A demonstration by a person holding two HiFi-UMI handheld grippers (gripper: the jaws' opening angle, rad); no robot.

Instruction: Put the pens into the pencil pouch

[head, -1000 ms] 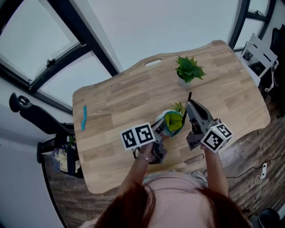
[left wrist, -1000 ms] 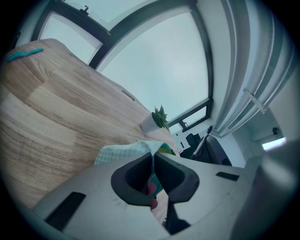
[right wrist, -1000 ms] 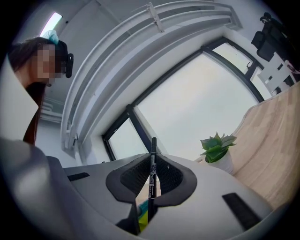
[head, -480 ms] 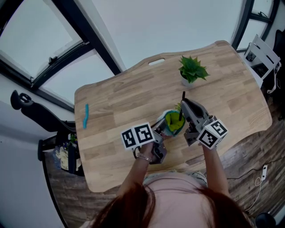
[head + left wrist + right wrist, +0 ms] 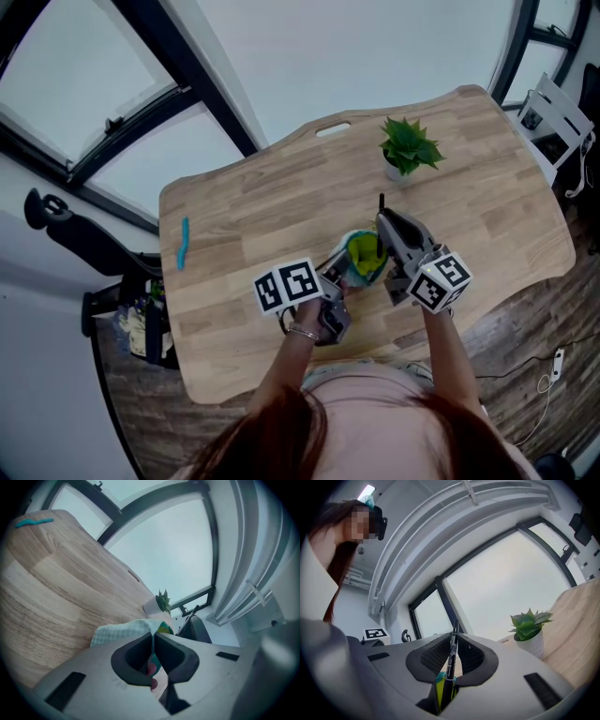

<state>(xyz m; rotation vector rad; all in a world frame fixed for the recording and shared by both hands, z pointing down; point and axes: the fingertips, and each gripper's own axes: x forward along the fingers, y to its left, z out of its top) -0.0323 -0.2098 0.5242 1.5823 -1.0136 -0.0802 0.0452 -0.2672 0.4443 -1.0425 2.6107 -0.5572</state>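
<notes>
Shifted leftward, right claw [image 5: 384, 223] grips pen [image 5: 381, 202] over pouch [image 5: 364, 255].

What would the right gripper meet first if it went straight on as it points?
Likely nothing nearby: the right gripper, holding a pen, points above the table toward the window. The plant stands right of that line, though depth is unclear.

- Office or study vibe: pale wooden table [image 5: 253, 225] near big dark-framed windows [image 5: 84, 94].
- Little potted plant [image 5: 408, 150] on the table's far side.
- Black chair [image 5: 70, 234] left of the table, plank floor [image 5: 525, 328] underneath.
</notes>
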